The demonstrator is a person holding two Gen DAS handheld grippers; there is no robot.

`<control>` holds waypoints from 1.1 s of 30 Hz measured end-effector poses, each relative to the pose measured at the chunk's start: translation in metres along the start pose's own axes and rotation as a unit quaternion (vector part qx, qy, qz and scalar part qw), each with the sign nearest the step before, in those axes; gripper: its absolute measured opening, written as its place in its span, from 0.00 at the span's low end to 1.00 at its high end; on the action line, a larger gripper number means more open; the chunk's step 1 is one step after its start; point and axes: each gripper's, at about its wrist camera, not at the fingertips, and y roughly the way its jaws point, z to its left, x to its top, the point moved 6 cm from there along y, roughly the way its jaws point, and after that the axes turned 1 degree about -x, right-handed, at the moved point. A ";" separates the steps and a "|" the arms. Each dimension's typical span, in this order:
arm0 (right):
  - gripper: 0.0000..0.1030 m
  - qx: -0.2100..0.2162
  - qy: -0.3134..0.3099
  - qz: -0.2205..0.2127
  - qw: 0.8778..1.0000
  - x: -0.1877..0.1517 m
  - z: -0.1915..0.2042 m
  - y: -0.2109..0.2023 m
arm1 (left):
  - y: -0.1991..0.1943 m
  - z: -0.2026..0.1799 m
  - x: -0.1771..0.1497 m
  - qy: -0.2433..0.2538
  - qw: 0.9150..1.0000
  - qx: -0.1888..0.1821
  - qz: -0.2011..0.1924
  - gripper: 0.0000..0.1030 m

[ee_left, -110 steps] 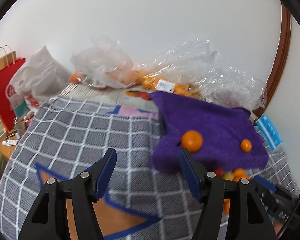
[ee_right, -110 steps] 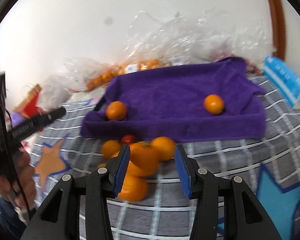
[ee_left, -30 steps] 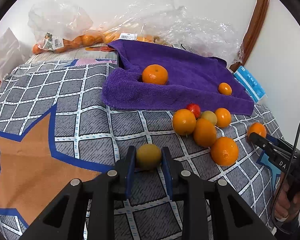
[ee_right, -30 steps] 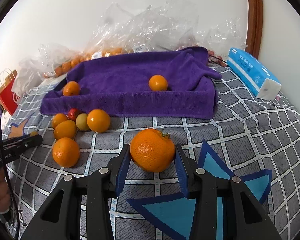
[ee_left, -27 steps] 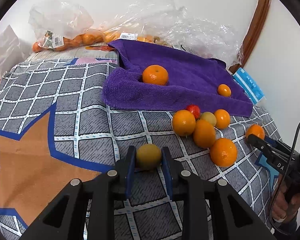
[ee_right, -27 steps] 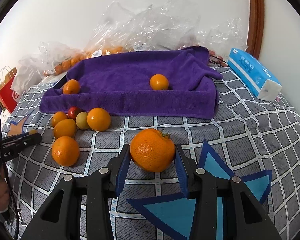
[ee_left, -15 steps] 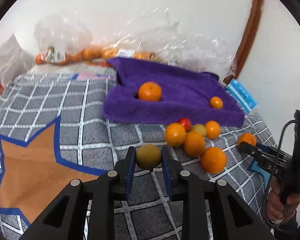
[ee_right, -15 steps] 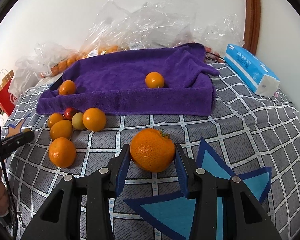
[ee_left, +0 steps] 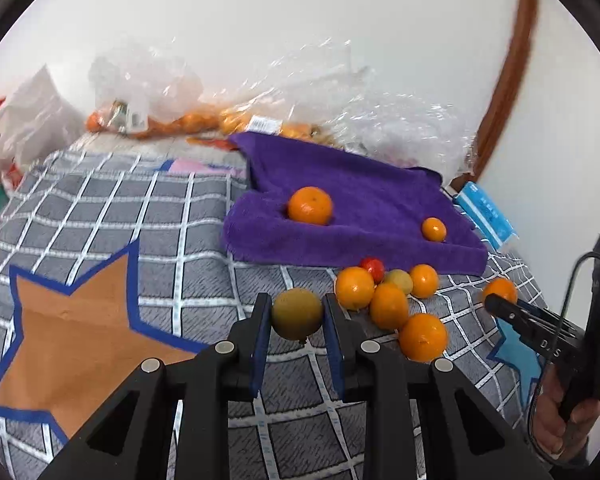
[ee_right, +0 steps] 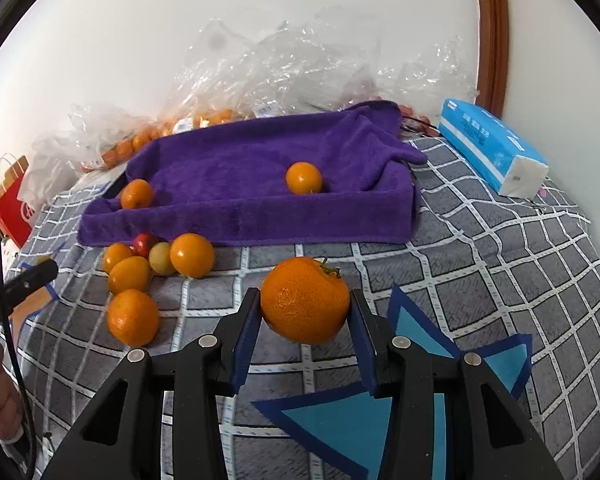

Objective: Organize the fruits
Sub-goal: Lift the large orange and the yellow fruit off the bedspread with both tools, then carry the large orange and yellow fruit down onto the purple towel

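Note:
My left gripper is shut on a small yellow-green fruit, held above the checked cloth. My right gripper is shut on a large orange, also held above the cloth; it shows in the left wrist view at the right. A purple towel lies ahead with two oranges on it, a bigger one at its left and a small one at its right. A pile of loose fruit lies just in front of the towel.
Clear plastic bags of oranges line the wall behind the towel. A blue tissue pack lies right of the towel. A red paper bag stands at the far left. The checked cloth has star patches.
Both grippers closed on their fruit since 3.7 s ago. In the last second both have lifted and drawn back slightly with the fruit held; the towel and pile have not moved.

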 end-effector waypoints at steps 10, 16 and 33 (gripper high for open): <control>0.42 0.028 -0.039 -0.028 0.998 0.041 0.034 -0.014 | -0.024 -0.015 0.047 -0.003 0.999 -0.005 -0.037 0.24; 0.42 0.035 -0.033 -0.046 0.998 0.074 0.037 -0.015 | -0.011 -0.024 0.078 -0.026 0.998 -0.008 -0.057 0.24; 0.42 0.053 0.010 -0.093 0.994 0.135 0.020 0.021 | 0.049 -0.019 0.113 -0.041 0.995 0.006 -0.085 0.24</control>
